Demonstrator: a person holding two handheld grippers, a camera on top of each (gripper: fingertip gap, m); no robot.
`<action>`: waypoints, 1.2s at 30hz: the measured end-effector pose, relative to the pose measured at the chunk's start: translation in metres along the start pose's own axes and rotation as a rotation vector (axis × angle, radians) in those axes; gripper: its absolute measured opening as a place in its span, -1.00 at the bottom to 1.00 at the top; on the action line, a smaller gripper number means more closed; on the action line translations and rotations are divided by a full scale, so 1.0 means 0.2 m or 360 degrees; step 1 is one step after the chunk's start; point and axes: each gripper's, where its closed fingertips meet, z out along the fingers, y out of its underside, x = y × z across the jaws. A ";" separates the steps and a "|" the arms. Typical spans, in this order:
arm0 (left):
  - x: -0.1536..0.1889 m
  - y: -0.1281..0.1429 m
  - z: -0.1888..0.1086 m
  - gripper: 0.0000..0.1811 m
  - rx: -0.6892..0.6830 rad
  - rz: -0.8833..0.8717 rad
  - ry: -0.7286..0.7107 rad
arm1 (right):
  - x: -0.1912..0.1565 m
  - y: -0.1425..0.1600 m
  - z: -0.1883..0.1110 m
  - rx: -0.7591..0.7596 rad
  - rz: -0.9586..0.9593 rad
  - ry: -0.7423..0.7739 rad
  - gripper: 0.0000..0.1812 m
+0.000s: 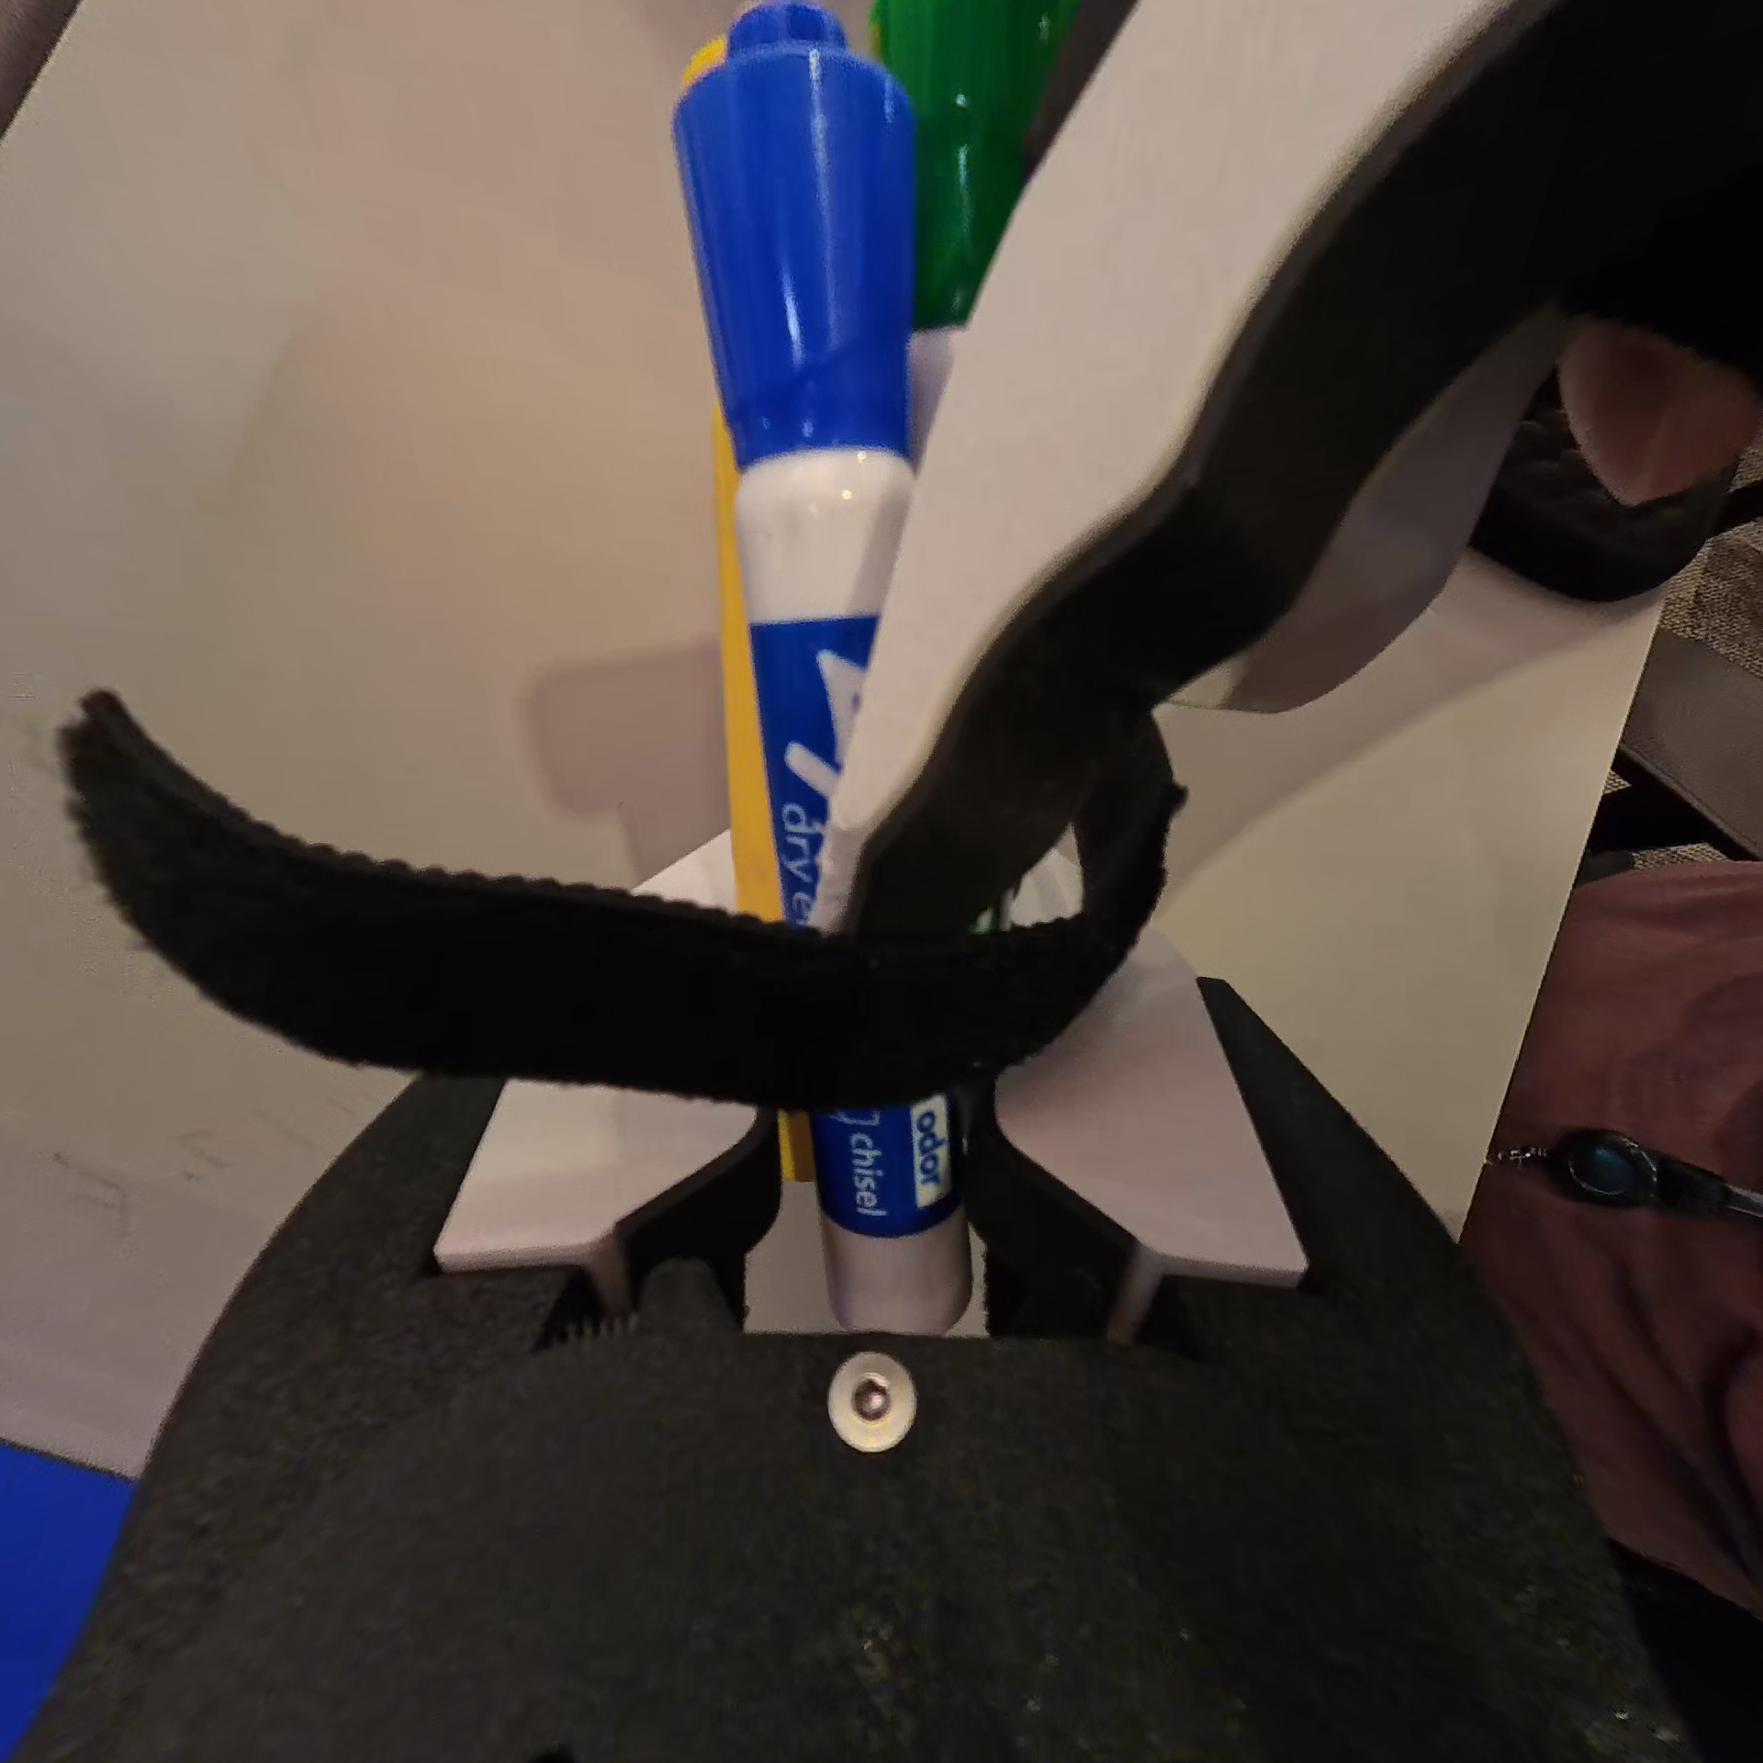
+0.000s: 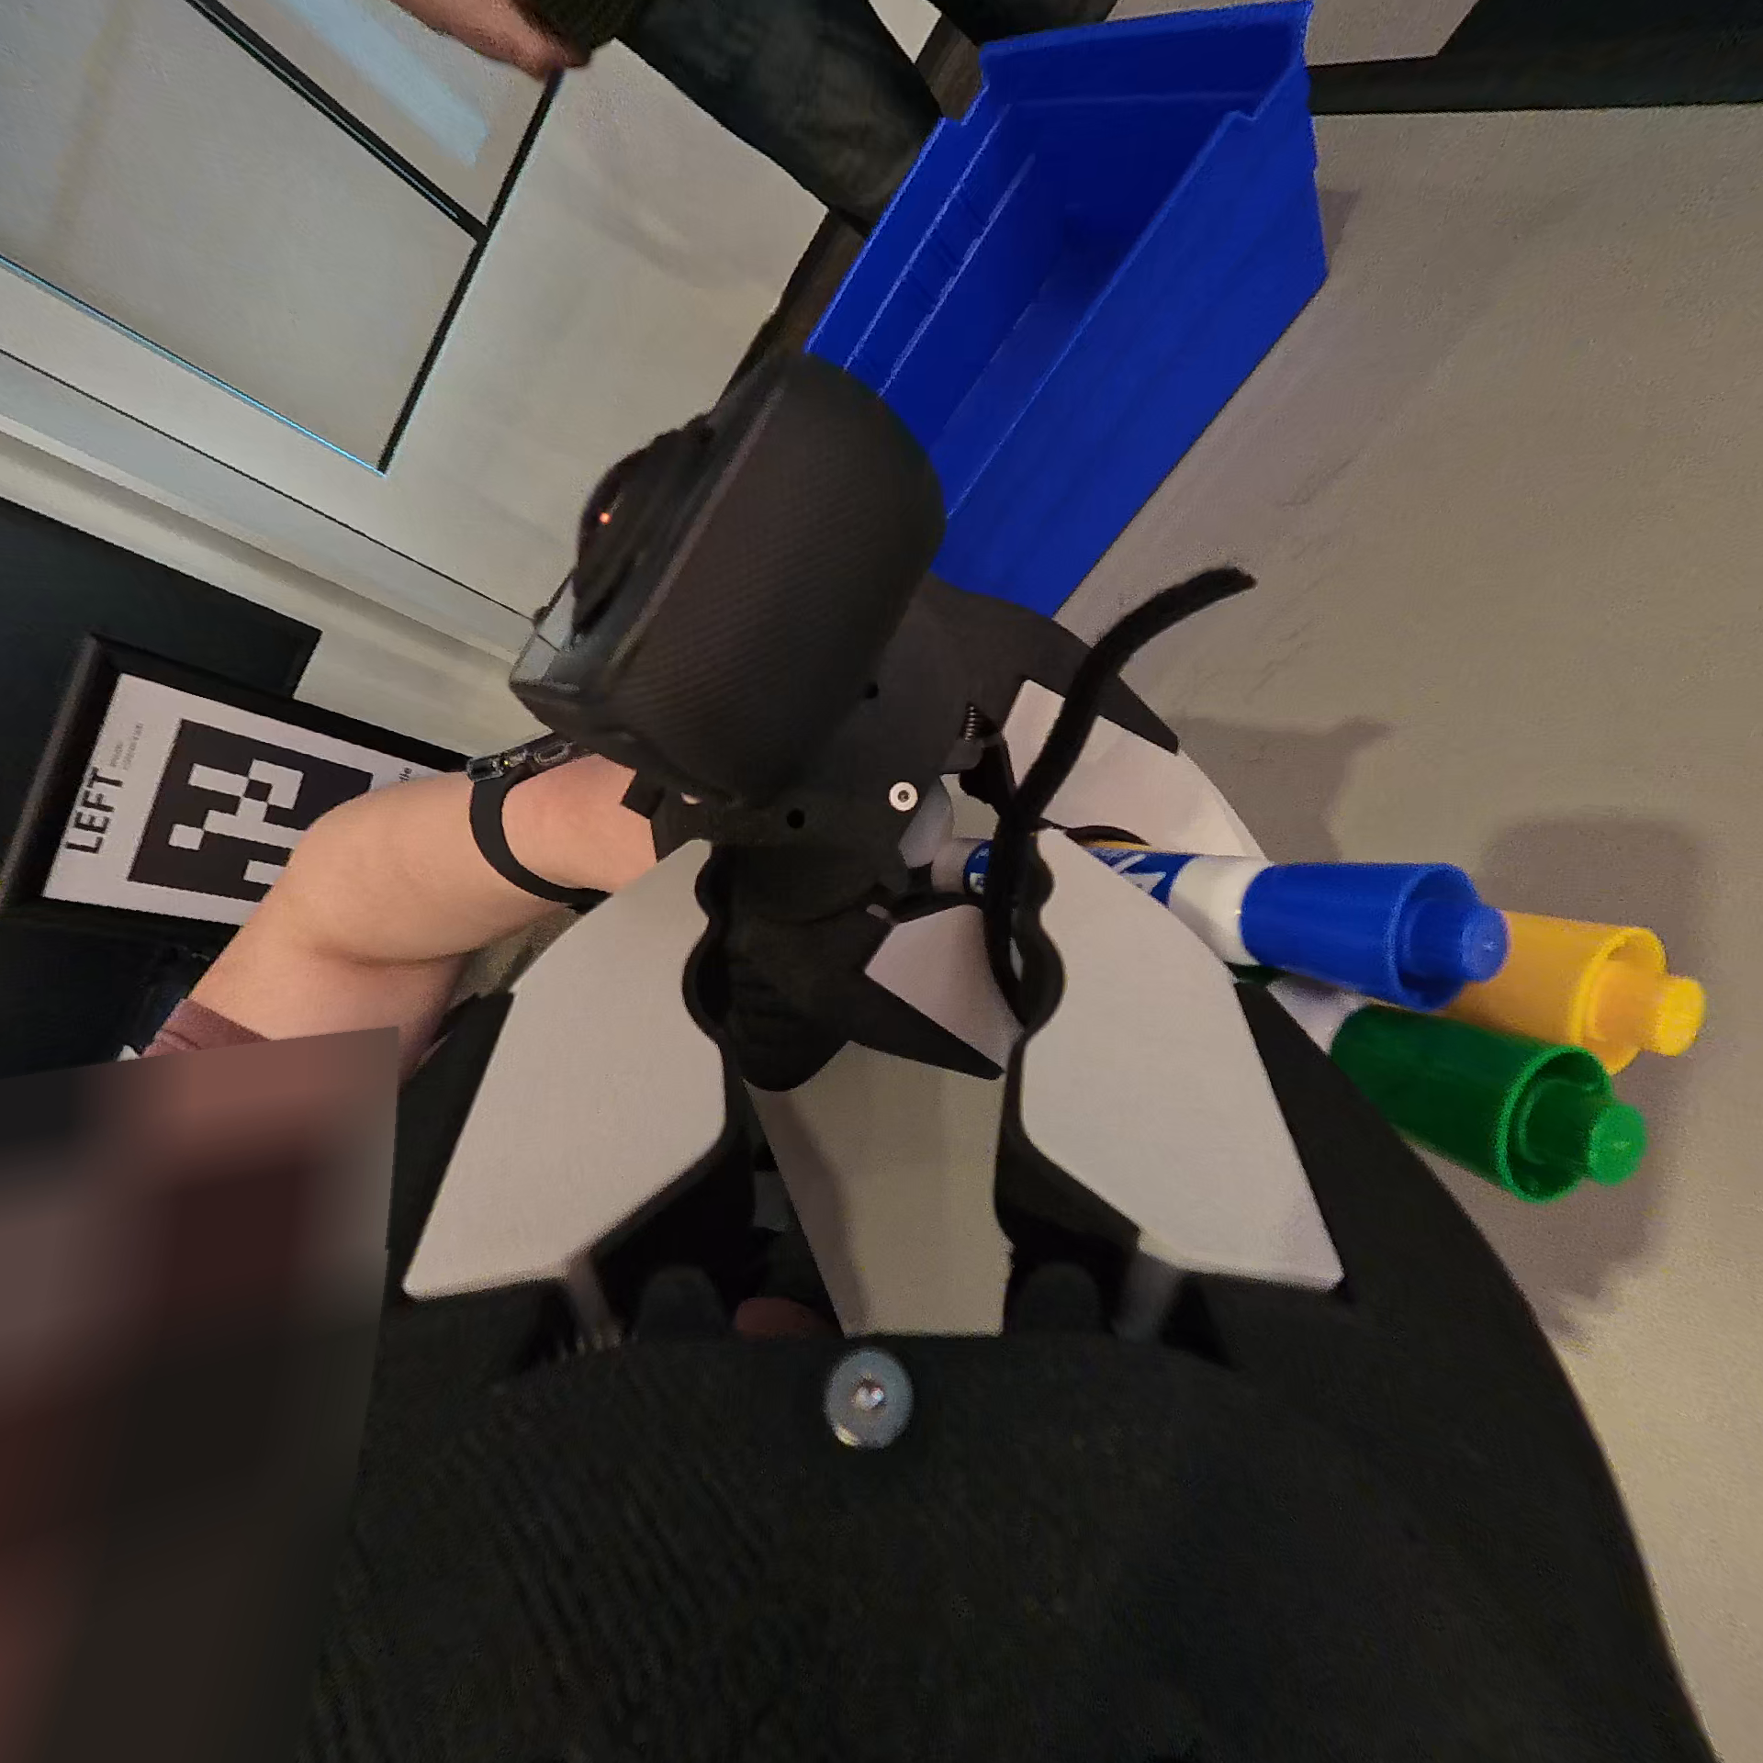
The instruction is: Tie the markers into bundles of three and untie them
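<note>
The left gripper (image 1: 882, 1126) has its fingers (image 1: 563, 1173) pressed onto the rear end of a bundle of three markers, and the blue marker (image 1: 811, 401) is the landmark here. It runs straight out from between the fingers, its cap pointing away over the pale surface (image 1: 286, 477). The yellow marker (image 1: 730, 620) lies tight against its left side, and the green marker (image 1: 954, 172) against its right, partly hidden. A black hook-and-loop strap (image 1: 496, 964) crosses over the blue marker's barrel just ahead of the left fingers; its free end curls out to the left, clear of the surface.

The right gripper (image 1: 1049, 820) reaches in from the upper right across the blue marker, its pale fingers pinching the other end of the strap beside the barrel. In the right wrist view the right gripper's (image 2: 1016, 940) fingers (image 2: 1126, 1049) close on the thin strap (image 2: 1068, 725), which rises past the blue marker (image 2: 1336, 921); the yellow marker (image 2: 1584, 992) and green marker (image 2: 1488, 1111) caps sit beside and below the blue cap.

Behind the blue marker, the left gripper's (image 2: 954, 840) black body tilts toward the camera, with a bare forearm (image 2: 401, 887) behind it. Farther back a blue plastic bin (image 2: 1126, 286) rests on the surface (image 2: 1526, 477). Beyond the surface's edge lie a framed black-and-white marker card (image 2: 219, 792) and light wall panels (image 2: 191, 191).
</note>
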 end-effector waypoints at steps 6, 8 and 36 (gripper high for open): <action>0.02 -0.01 0.01 -0.53 0.0038 -0.0009 0.0026 | 0.00 0.00 0.00 -0.0036 -0.0053 0.0055 -0.27; 0.02 -0.01 0.01 -0.52 0.0048 -0.0012 0.0025 | 0.00 0.00 0.00 -0.0051 -0.0075 0.0088 -0.26; 0.06 -0.02 -0.01 -0.53 0.0107 0.0004 0.0046 | -0.12 0.01 -0.01 -0.0029 -0.0201 -0.0057 0.16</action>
